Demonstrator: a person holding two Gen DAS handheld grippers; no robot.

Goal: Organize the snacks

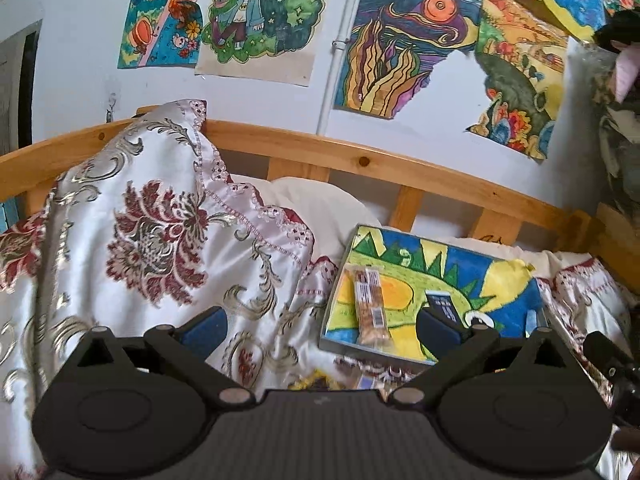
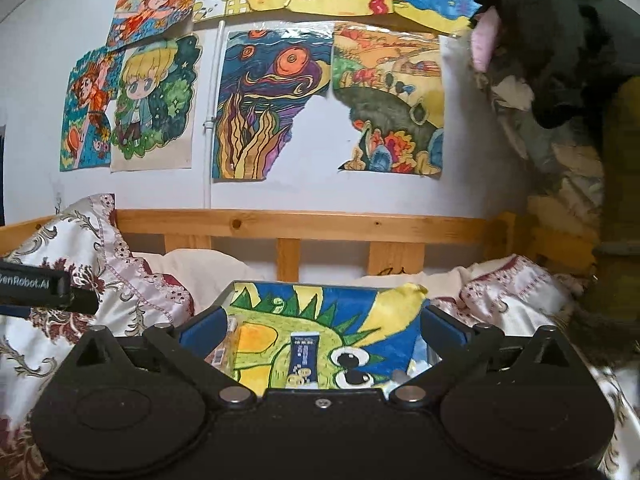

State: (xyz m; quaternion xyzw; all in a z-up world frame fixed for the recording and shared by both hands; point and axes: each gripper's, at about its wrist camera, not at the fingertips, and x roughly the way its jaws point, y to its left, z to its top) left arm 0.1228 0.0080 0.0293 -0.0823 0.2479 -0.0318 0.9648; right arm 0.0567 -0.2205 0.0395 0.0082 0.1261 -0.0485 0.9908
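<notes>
A shallow tray lined with a bright dinosaur drawing lies on the bed. In it are a nut bar in a clear wrapper and a small dark blue snack packet. My left gripper is open, empty, and held above the quilt to the left of the tray. My right gripper is open and empty above the tray, with the blue packet lying flat below the gap and the nut bar by its left finger. A blurred yellow wrapper shows just below the tray.
A floral satin quilt is heaped left of the tray, with a white pillow behind it. A wooden bed rail runs along the wall of drawings. Dark clothes pile up at the right. The left gripper's body shows at the left edge.
</notes>
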